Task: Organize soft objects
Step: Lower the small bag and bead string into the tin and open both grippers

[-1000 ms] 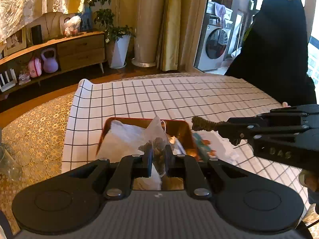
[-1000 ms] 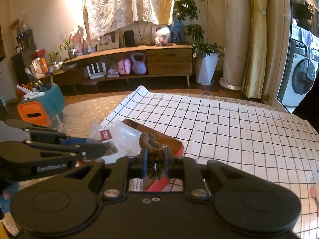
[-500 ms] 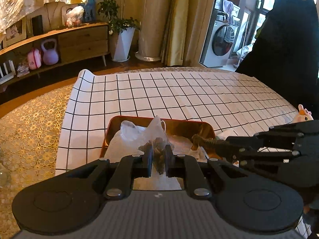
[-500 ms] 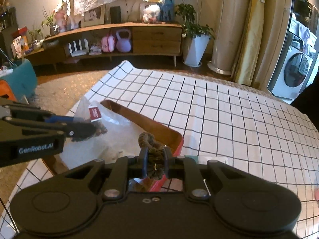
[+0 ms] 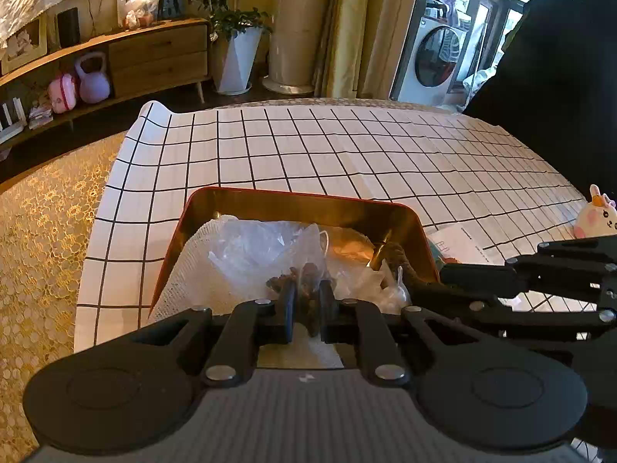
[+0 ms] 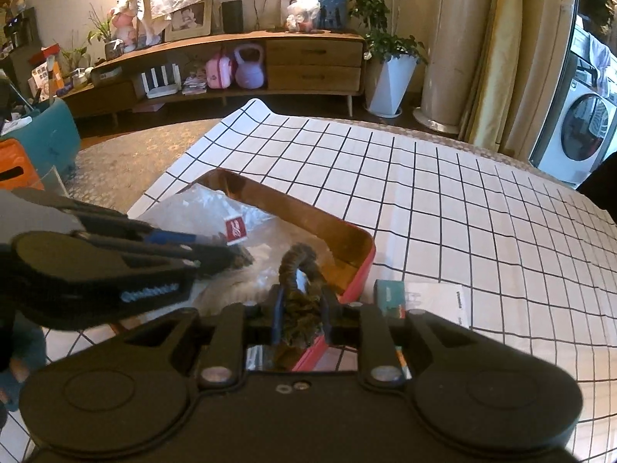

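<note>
A red tray [image 5: 293,202] with a shiny inside sits on the checked cloth; it also shows in the right wrist view [image 6: 358,266]. My left gripper [image 5: 307,301] is shut on a clear plastic bag [image 5: 262,247] holding dark bits, low over the tray; the bag with its red label [image 6: 234,230] shows in the right wrist view. My right gripper [image 6: 300,305] is shut on a brown braided rope [image 6: 299,260] and holds it over the tray's right end; the rope [image 5: 399,256] shows in the left wrist view. A white mesh cloth [image 5: 185,281] lies in the tray.
A white plush bunny [image 5: 595,218] sits at the cloth's right edge. A teal box and white leaflet [image 6: 424,299] lie just right of the tray. The gold patterned rug [image 5: 38,231] lies left; a sideboard [image 6: 270,61] and a washing machine [image 6: 586,131] stand beyond.
Both grippers have lowered and moved forward over the tray. The rope has come down from above the tray's right side into its right end. The bag now rests low in the tray.
</note>
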The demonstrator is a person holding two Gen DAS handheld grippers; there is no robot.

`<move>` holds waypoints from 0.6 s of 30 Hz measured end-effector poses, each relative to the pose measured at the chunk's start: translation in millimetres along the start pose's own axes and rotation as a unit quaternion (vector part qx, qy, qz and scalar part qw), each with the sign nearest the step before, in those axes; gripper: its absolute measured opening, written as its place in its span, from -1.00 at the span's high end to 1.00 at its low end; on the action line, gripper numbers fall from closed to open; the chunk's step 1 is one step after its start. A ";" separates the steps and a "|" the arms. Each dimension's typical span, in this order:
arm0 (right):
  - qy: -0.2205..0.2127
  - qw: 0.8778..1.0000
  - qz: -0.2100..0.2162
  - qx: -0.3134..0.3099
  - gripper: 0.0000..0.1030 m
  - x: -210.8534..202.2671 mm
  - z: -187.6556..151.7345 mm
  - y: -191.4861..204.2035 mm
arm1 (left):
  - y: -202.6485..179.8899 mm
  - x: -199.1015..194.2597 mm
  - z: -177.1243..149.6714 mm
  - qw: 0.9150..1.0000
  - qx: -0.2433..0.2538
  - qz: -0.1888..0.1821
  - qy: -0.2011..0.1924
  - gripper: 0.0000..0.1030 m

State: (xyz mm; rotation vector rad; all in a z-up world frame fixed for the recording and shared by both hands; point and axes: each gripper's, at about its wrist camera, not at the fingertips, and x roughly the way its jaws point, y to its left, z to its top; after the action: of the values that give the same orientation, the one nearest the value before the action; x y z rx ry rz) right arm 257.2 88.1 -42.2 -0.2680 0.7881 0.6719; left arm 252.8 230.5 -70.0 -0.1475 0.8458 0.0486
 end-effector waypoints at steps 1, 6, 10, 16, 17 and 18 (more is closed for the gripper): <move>0.000 1.000 0.003 0.001 0.57 -0.7 -0.8 -0.5 | 0.2 0.2 -0.2 1.000 -0.002 0.000 0.000 0.77; 0.000 1.000 0.010 0.003 0.48 -3.3 -3.6 -3.5 | 1.9 1.7 -2.0 1.000 -0.012 0.000 0.000 0.73; -0.005 1.000 0.019 0.011 0.41 -9.6 -7.6 -7.3 | -0.9 -0.1 -3.8 1.000 -0.009 0.003 -0.004 0.70; -0.010 1.000 0.025 0.006 0.28 -18.9 -13.2 -8.2 | -4.4 -7.0 -5.9 1.000 -0.016 0.003 -0.013 0.35; -0.012 1.000 0.027 0.007 0.25 -20.8 -13.6 -9.1 | -5.2 -8.9 -6.3 1.000 -0.017 0.004 -0.016 0.14; -0.014 0.999 0.028 0.009 0.22 -22.5 -13.6 -10.6 | -6.8 -11.5 -6.6 1.000 -0.017 0.007 -0.019 -0.16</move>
State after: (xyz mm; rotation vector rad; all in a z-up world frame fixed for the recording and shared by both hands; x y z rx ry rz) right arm 244.8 63.5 -35.4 -0.2209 0.7775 0.7197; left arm 241.0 222.9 -65.0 -0.1713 0.8078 0.0787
